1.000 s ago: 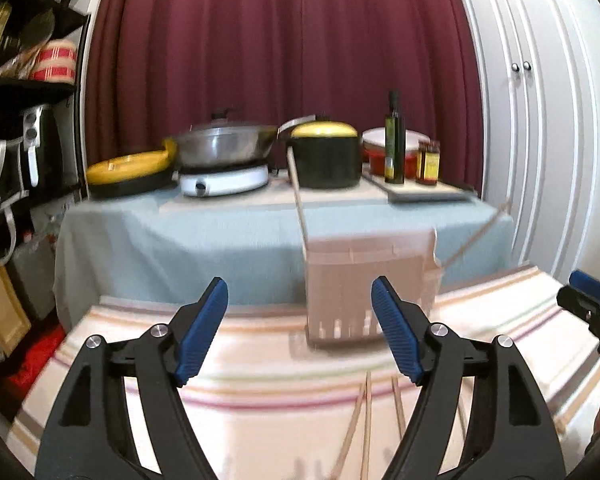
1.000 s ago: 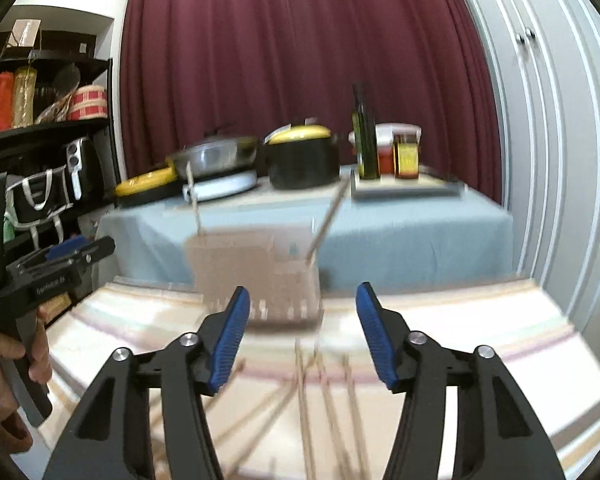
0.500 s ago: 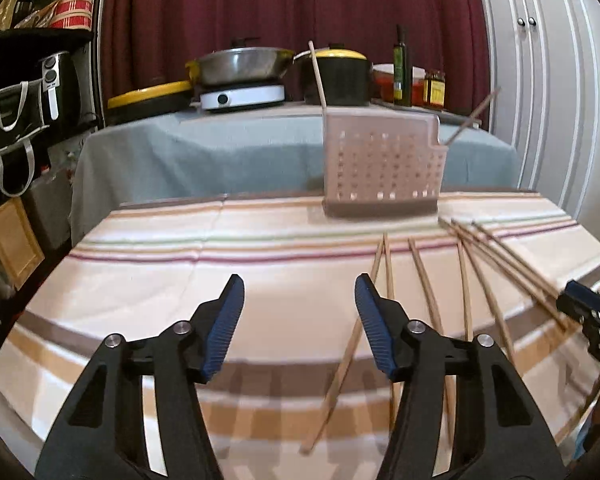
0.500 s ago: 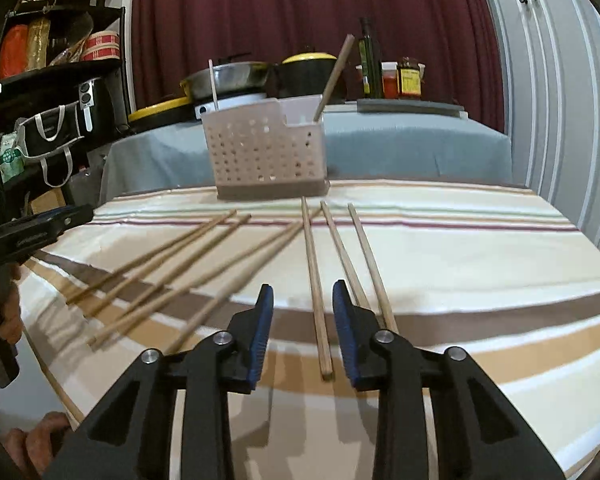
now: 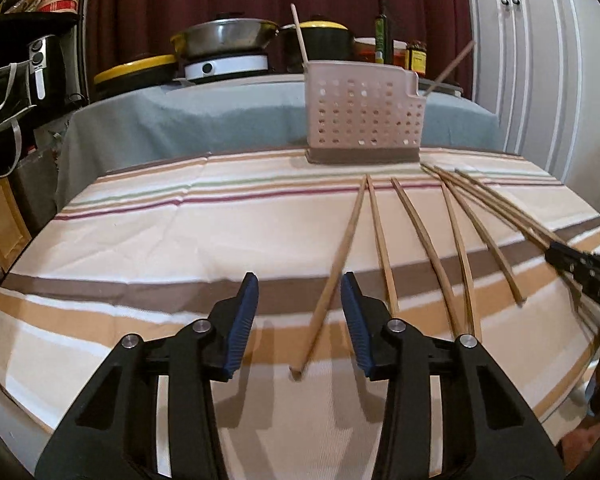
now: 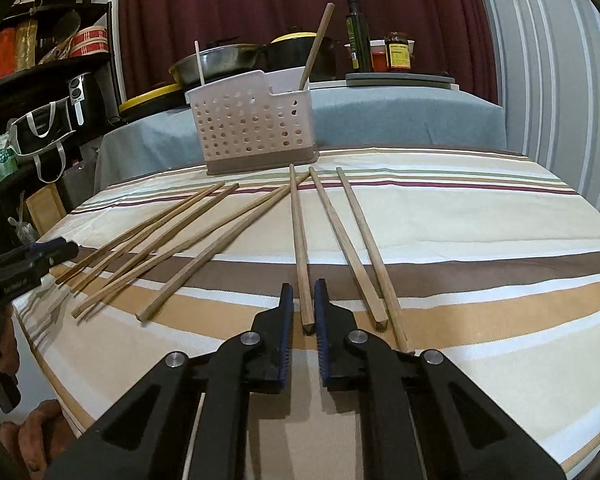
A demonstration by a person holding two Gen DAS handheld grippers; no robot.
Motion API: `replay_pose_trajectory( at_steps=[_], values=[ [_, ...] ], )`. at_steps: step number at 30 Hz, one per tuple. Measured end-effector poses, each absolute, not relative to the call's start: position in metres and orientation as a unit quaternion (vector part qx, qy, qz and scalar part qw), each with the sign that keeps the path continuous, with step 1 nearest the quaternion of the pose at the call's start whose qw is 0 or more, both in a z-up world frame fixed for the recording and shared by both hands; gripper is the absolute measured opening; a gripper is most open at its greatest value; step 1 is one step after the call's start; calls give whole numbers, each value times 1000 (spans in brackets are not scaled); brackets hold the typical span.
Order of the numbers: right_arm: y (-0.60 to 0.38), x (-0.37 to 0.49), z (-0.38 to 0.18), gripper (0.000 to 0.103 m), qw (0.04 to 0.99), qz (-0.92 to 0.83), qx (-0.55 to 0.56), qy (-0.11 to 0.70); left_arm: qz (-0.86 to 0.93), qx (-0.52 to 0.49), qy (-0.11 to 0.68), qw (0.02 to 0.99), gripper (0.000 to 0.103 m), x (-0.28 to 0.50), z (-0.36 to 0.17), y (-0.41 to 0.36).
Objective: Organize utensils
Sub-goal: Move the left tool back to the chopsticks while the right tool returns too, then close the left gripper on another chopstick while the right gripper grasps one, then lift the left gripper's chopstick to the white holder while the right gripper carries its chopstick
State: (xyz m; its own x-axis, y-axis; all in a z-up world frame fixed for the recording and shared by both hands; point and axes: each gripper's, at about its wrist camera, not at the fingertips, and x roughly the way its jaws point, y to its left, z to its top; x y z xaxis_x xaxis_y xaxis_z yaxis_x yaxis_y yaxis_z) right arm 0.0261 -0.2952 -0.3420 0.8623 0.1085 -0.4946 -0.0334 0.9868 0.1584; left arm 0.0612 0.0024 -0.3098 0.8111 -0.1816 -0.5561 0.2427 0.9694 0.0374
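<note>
Several wooden chopsticks lie fanned out on the striped tablecloth [image 5: 148,240]. A perforated pinkish utensil caddy [image 5: 364,120] [image 6: 256,128] stands at the far edge, with two sticks upright in it. My left gripper [image 5: 299,284] is open, low over the cloth, its fingers straddling the near end of the leftmost chopstick [image 5: 340,256] with wide gaps on both sides. My right gripper [image 6: 303,288] is open only narrowly, its blue pads close on either side of the near end of a chopstick [image 6: 300,240] that still lies flat.
Behind the caddy is a table under a grey-blue cloth [image 5: 220,120] carrying pans, a black pot, an oil bottle [image 6: 356,36] and jars. Dark shelves [image 6: 40,80] stand left, white cupboard doors [image 5: 540,60] right. A hand [image 6: 4,356] is at the left edge.
Both grippers came down and forward to the cloth. The left fingers narrowed around the leftmost chopstick's end. The right fingers closed further around their chopstick's end.
</note>
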Motion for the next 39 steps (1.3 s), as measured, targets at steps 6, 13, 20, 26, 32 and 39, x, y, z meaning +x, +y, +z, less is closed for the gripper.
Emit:
replay_pose_trajectory(
  at_steps=[6, 13, 20, 26, 32, 39],
  values=[
    [-295, 26, -342, 12, 963, 35, 70, 260, -118, 56, 300, 945, 18, 63, -323, 0],
    [-296, 24, -343, 12, 963, 34, 70, 258, -115, 60, 291, 948, 6, 60, -328, -2],
    [-295, 25, -343, 8, 963, 38, 72, 256, -108, 62, 288, 950, 6, 58, -327, -2],
    [-294, 23, -341, 7, 964, 36, 71, 252, -101, 63, 283, 952, 6, 56, -324, 0],
    [-291, 18, -330, 7, 969, 33, 62, 239, -89, 67, 270, 956, 6, 54, -316, 2],
    [-289, 14, -305, 7, 975, 26, 50, 213, -74, 68, 245, 964, 6, 51, -292, 2]
  ],
)
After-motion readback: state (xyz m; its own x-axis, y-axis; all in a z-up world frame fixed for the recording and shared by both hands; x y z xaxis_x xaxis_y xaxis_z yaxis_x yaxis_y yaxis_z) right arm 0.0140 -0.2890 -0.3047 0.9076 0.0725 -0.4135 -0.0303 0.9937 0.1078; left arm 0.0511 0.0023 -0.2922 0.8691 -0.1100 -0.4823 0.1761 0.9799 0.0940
